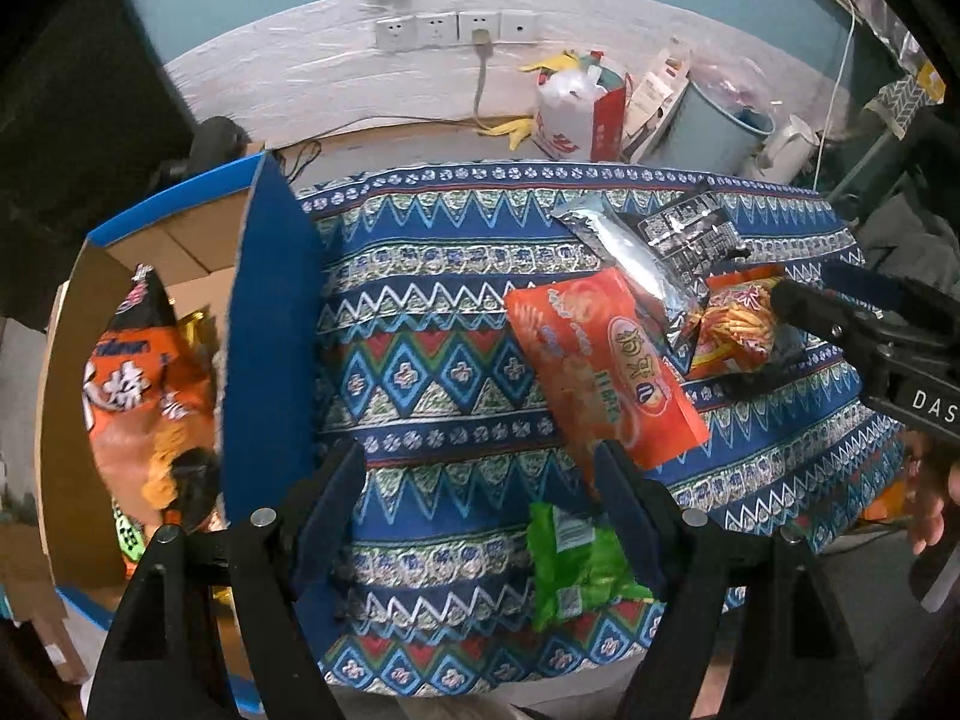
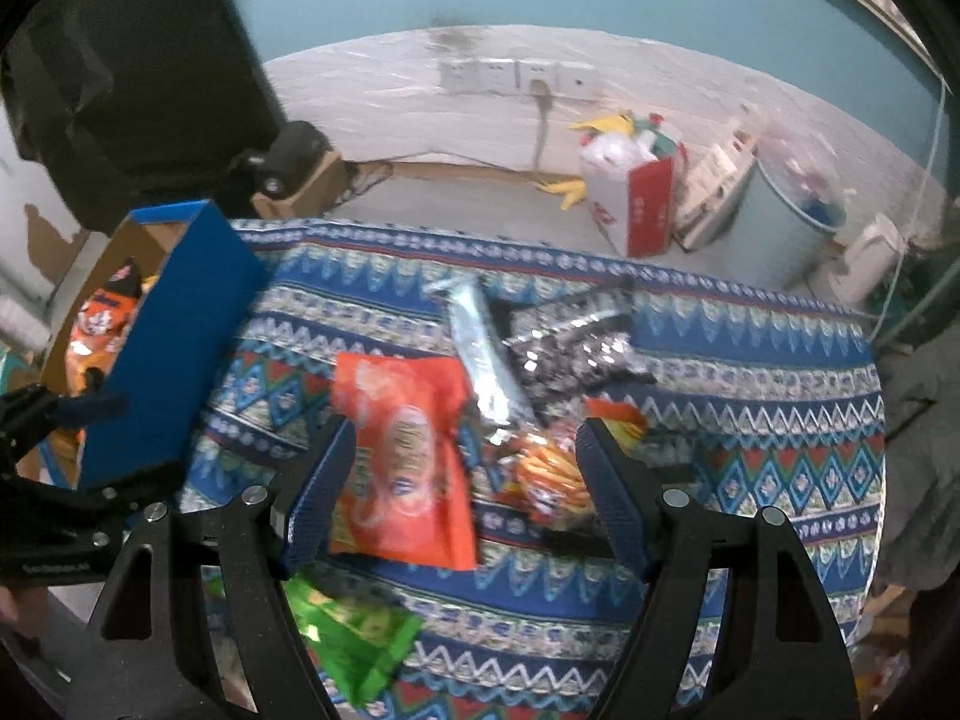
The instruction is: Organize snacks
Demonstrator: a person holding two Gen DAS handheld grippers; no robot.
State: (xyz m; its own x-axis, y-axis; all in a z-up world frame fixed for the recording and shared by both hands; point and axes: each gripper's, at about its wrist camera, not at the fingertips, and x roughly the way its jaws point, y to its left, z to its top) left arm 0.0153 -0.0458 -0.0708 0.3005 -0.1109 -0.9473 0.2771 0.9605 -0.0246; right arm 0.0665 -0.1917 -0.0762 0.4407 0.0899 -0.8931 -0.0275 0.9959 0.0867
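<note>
A blue cardboard box (image 1: 273,324) stands at the left of the patterned cloth (image 1: 432,360) and holds an orange chip bag (image 1: 147,396). On the cloth lie an orange snack pack (image 1: 606,366), a silver pack (image 1: 630,258), a dark patterned pack (image 1: 696,234), a fries bag (image 1: 735,321) and a green pack (image 1: 576,564). My left gripper (image 1: 480,480) is open and empty above the cloth beside the box. My right gripper (image 2: 462,456) is open over the orange pack (image 2: 408,462) and fries bag (image 2: 552,468); it also shows in the left wrist view (image 1: 780,300).
Behind the cloth a red and white bag (image 1: 576,114), a pale blue bin (image 1: 714,126) and a white kettle (image 1: 786,144) stand on the floor. Wall sockets (image 1: 456,30) with a plugged cable are on the far wall. Clothes lie at the right.
</note>
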